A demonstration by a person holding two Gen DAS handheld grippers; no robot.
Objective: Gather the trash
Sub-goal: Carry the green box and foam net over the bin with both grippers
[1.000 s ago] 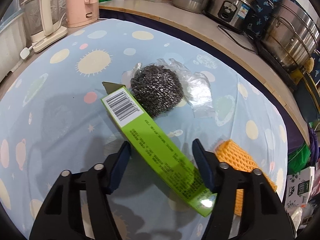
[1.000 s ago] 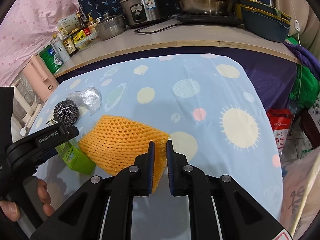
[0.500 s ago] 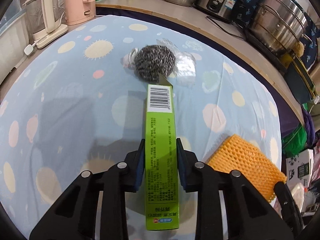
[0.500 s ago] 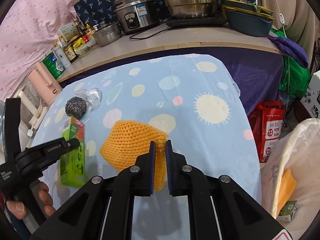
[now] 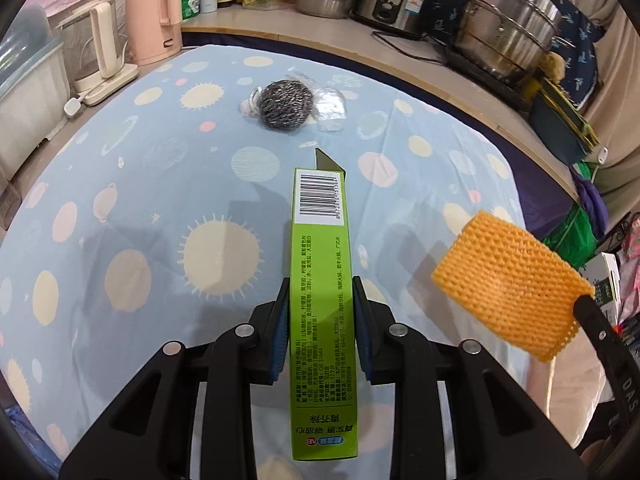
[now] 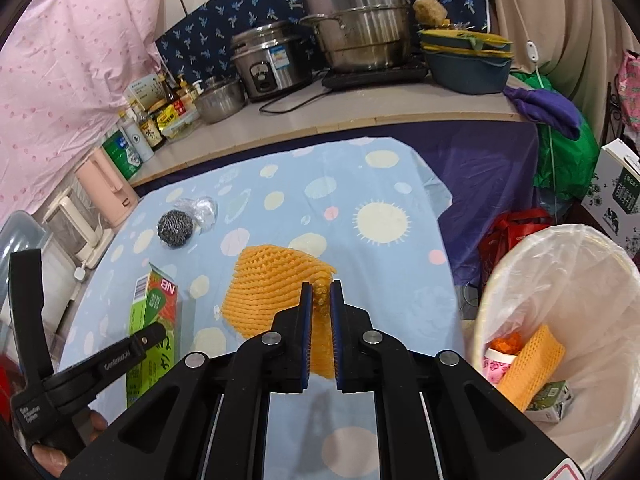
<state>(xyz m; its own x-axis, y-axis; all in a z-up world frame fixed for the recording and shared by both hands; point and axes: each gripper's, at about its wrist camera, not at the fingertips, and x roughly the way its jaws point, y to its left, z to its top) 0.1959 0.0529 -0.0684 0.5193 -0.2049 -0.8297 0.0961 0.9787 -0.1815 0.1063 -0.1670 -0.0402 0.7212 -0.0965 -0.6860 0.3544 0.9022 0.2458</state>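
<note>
Both claws hold trash above the blue dotted tablecloth [image 5: 120,184].
The left gripper [image 5: 320,320] is closed on a green box [image 5: 322,280] with barcode and "NB"; the right gripper [image 6: 320,300] pinches orange foam net [image 6: 272,284] beside the lined trash bin [image 6: 580,264].

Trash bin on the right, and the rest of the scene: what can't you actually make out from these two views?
- Trash bin: its bottom is hidden by the right gripper and cut by the right view's edge.
- Green box: its near end runs behind the left gripper; the small print is unreadable.
- Clear plastic wrapper: partly hidden behind the steel scrubber.
- Orange foam net: the pinched corner is hidden between the fingers.
</note>
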